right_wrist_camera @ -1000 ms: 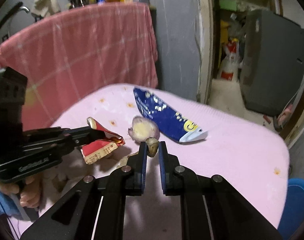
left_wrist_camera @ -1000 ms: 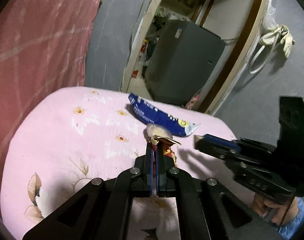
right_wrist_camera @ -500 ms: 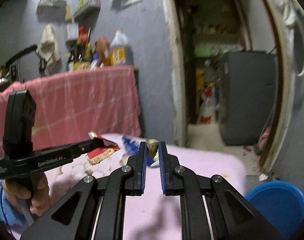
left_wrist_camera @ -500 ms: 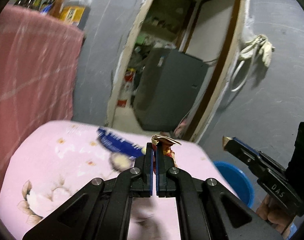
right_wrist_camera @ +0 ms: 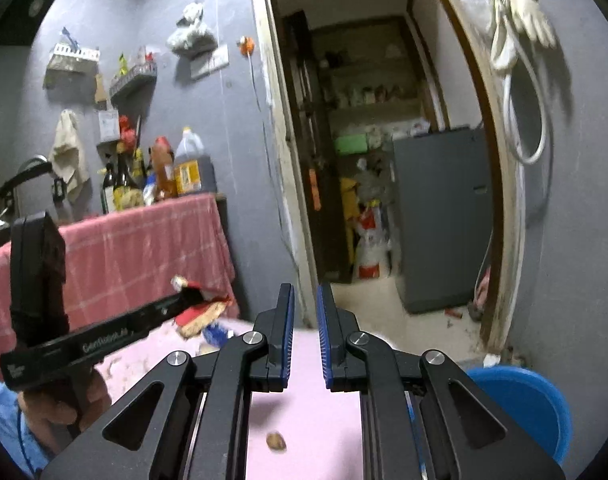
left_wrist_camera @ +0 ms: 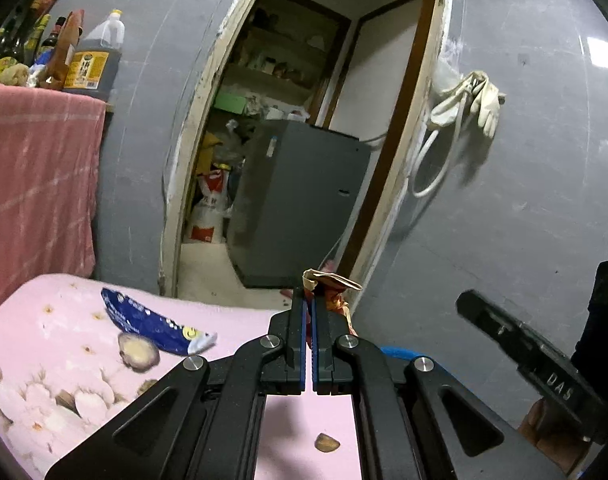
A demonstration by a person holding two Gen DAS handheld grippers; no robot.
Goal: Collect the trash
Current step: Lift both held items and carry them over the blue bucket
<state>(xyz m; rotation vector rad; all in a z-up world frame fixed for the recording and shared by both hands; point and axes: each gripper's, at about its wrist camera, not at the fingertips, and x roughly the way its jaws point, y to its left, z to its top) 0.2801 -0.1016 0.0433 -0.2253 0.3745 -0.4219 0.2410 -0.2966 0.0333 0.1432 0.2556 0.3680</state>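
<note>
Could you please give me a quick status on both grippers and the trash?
Left gripper shut on crumpled wrapper. Right gripper open, empty; small scrap on the pink tablecloth. Blue bucket unobstructed.

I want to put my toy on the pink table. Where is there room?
The pink tablecloth is bare on its left part, between the red cloth and the blue wrapper. It is crowded around the wrapper, the round peel beside it, and near the small scrap under the left tool.
</note>
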